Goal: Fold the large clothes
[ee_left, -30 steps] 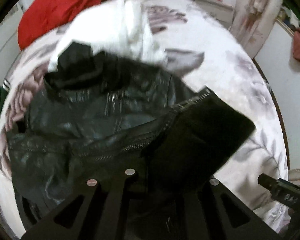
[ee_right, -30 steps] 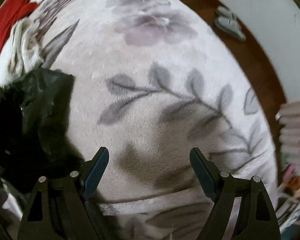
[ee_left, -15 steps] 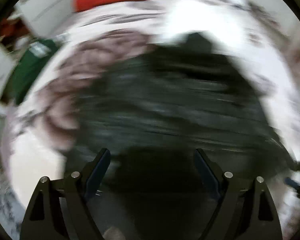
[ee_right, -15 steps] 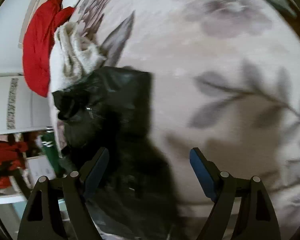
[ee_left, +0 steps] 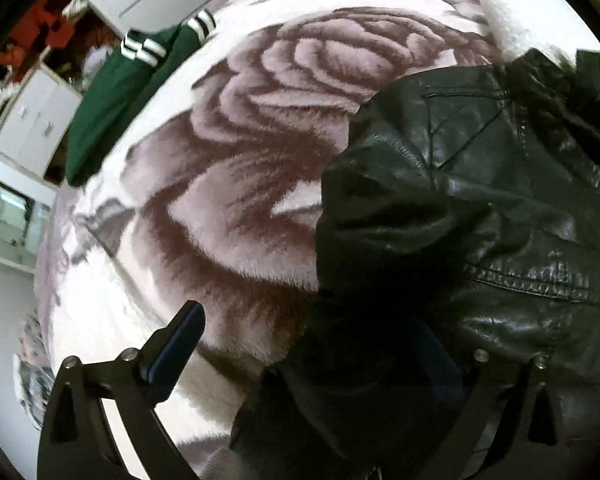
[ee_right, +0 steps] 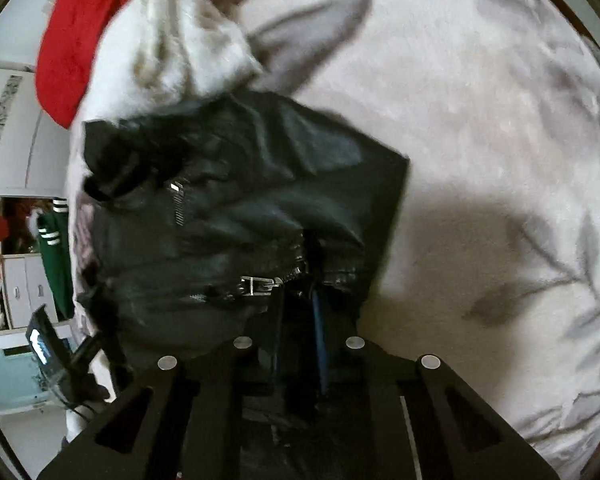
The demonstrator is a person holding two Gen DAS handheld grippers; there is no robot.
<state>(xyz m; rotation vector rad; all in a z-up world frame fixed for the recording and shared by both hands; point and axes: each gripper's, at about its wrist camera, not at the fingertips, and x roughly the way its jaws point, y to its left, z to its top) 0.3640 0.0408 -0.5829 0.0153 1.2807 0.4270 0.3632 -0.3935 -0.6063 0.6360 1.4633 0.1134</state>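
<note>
A black leather jacket [ee_left: 480, 216] lies crumpled on a bed with a pale floral blanket [ee_left: 228, 152]. In the left wrist view my left gripper [ee_left: 308, 344] is open; its left finger [ee_left: 176, 344] is over the blanket and the jacket's edge lies between the jaws, hiding the right finger. In the right wrist view the jacket [ee_right: 240, 208] fills the middle, and my right gripper [ee_right: 298, 320] is shut on the jacket's zipper edge near a metal buckle [ee_right: 260, 285].
A white fluffy garment [ee_right: 180, 36] and a red garment [ee_right: 72, 36] lie beyond the jacket. A green garment with white stripes [ee_left: 120, 96] hangs off the bed's left side, white cabinets [ee_left: 32, 124] behind. Open blanket [ee_right: 500, 140] lies right of the jacket.
My left gripper let go of the jacket, opened and swung to its left side. My right gripper moved left from the bare blanket onto the jacket and closed on its zipper edge.
</note>
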